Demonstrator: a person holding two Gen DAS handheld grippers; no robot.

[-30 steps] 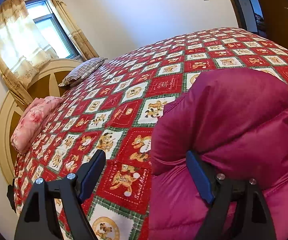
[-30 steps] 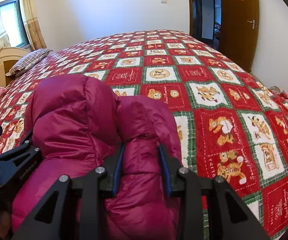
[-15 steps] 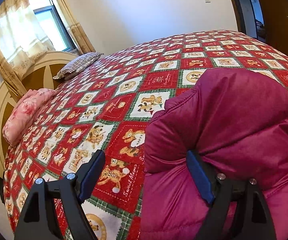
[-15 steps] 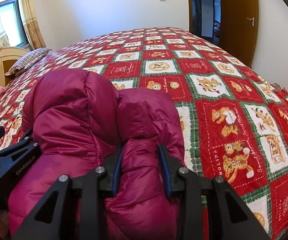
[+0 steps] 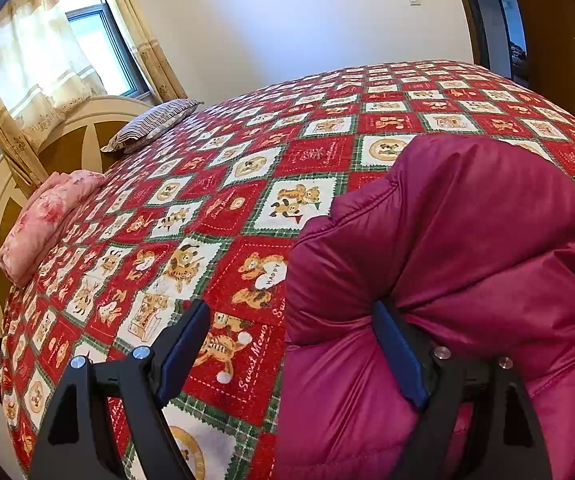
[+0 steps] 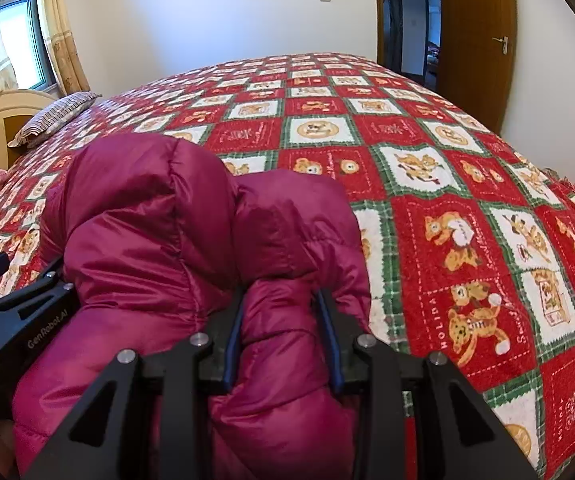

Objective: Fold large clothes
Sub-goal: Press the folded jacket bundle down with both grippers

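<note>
Magenta quilted nylon fills the near ground in both wrist views: a puffy down jacket [image 5: 467,248] bunched up on a bed under a red, white and green teddy-bear quilt [image 5: 247,208]. Far beyond the left gripper [image 5: 291,344] to its left, a folded pink blanket [image 5: 43,220] and a striped pillow [image 5: 151,124] lie by the rounded wooden headboard [image 5: 67,148]. This gripper's jaws stand released and wide; bare quilt shows behind the left finger, the jacket's edge bulges partway into the gap, and the right finger presses into the padding. Further right, the right gripper [image 6: 283,336] is clenched on a thick roll of the jacket, padding swelling out ahead of its pads. Past its right finger lies open quilt, then a wooden door [image 6: 475,40].
</note>
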